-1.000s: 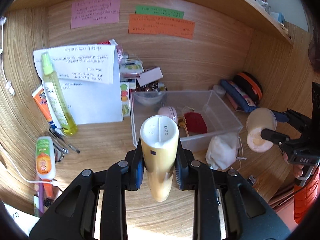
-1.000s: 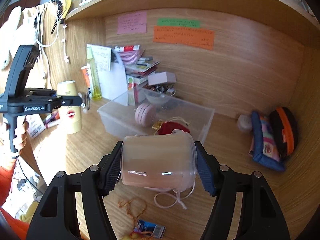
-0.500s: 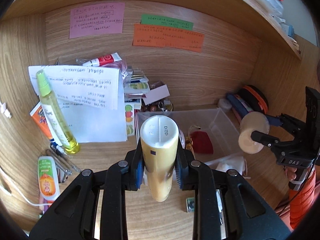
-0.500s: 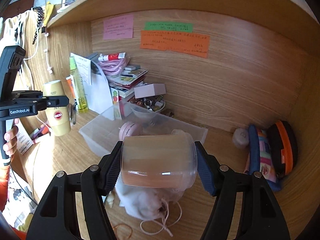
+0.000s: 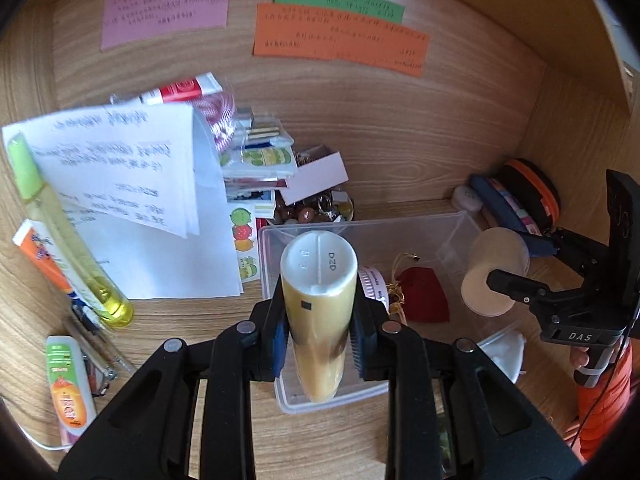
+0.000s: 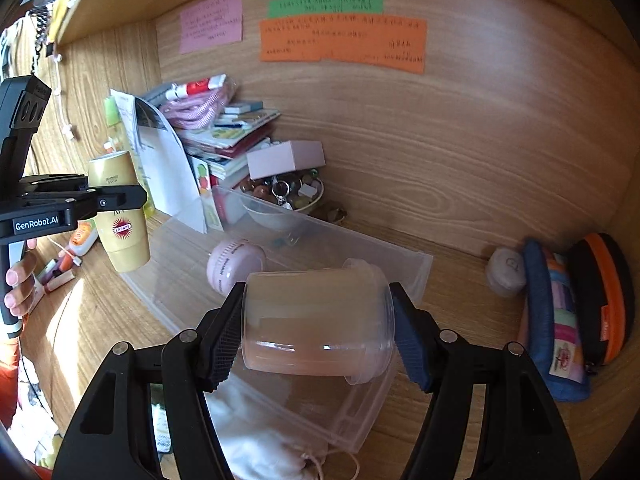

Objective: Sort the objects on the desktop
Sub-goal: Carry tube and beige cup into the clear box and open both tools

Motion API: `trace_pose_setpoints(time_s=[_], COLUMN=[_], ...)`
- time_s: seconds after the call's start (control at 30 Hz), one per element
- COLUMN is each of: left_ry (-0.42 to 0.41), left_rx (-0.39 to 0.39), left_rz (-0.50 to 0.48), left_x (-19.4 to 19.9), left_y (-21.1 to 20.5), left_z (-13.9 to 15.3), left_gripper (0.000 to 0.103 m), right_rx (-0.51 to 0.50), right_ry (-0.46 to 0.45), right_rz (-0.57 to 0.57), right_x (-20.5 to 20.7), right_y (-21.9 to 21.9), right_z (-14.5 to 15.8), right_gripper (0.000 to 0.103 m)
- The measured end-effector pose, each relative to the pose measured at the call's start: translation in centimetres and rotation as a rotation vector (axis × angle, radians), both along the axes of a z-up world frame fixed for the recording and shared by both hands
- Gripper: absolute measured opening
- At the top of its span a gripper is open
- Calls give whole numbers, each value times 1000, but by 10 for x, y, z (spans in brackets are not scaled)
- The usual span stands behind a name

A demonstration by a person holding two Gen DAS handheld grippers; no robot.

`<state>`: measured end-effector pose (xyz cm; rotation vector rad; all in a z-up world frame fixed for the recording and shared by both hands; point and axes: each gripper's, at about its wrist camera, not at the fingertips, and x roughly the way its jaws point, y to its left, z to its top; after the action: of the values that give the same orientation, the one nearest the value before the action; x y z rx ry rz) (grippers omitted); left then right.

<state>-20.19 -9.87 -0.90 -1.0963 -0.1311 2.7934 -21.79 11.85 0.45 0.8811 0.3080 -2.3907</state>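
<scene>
Left wrist view: the left hand-held gripper [image 5: 319, 326] is clenched on a gold tube [image 5: 318, 312], white cap pointing forward, pads pressed to both its sides. That tube hangs above the near end of a clear plastic bin [image 5: 456, 232] sitting on the counter [image 5: 192, 320]. Inside the bin, just past the tube, lie a pink round case [image 5: 374, 280] and a red pouch [image 5: 422, 294]. Off to the right, the right hand-held gripper [image 5: 494, 280] holds a frosted jar [image 5: 494, 276] over the bin's right side. Left of the bin, a sheet of paper [image 5: 132, 184] leans up, with a yellow spray bottle [image 5: 60, 232] in front of it.

Right wrist view: the right hand-held gripper [image 6: 316, 328] is grasping that frosted jar [image 6: 316, 324] sideways between its pads, lid toward the right finger. It sits above the clear plastic bin [image 6: 400, 256], the pink round case [image 6: 234, 264] just beyond it in the bin. A white cloth bag [image 6: 256, 444] lies below, against the bin's near wall. At far left, the left hand-held gripper [image 6: 116, 200] carries the gold tube [image 6: 120, 208], well apart from the jar. A blue pouch [image 6: 556, 320] rests at right.
</scene>
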Motion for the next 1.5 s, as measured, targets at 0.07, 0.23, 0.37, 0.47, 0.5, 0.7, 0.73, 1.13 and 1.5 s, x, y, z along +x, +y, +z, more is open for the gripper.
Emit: trace_pose_setpoints(time_s=[0.07, 0.23, 0.37, 0.47, 0.5, 0.7, 0.73, 1.13, 1.5], left_ry=[-10, -34, -48, -55, -57, -79, -80, -75, -55], left_rx=[-3, -14, -14, -14, -18, -12, -19, -61, -120], left_rz=[5, -2, -1, -1, 2, 4, 3, 8, 12], left_x=[-6, -16, -21, -23, -24, -26, -26, -26, -17], left_y=[-1, -1, -1, -2, -2, -5, -4, 6, 20], left_z=[-6, -19, -26, -31, -33, -40, -40, -42, -34], left_gripper=[25, 25, 25, 25, 25, 25, 25, 26, 30], right_rx=[4, 5, 16, 27, 30, 65, 68, 71, 73], right_ry=[-10, -45, -61, -72, -75, -75, -77, -64, -10], right_rz=[0, 6, 21, 30, 33, 39, 41, 55, 27], right_x=[-6, -16, -20, -21, -22, -21, -21, -21, -15], right_y=[-1, -3, -7, -11, -12, -19, -19, -19, -18], right_z=[-6, -19, -28, -33, -35, -42, -43, -46, -39], right_gripper=[64, 64, 64, 65, 65, 65, 65, 65, 74])
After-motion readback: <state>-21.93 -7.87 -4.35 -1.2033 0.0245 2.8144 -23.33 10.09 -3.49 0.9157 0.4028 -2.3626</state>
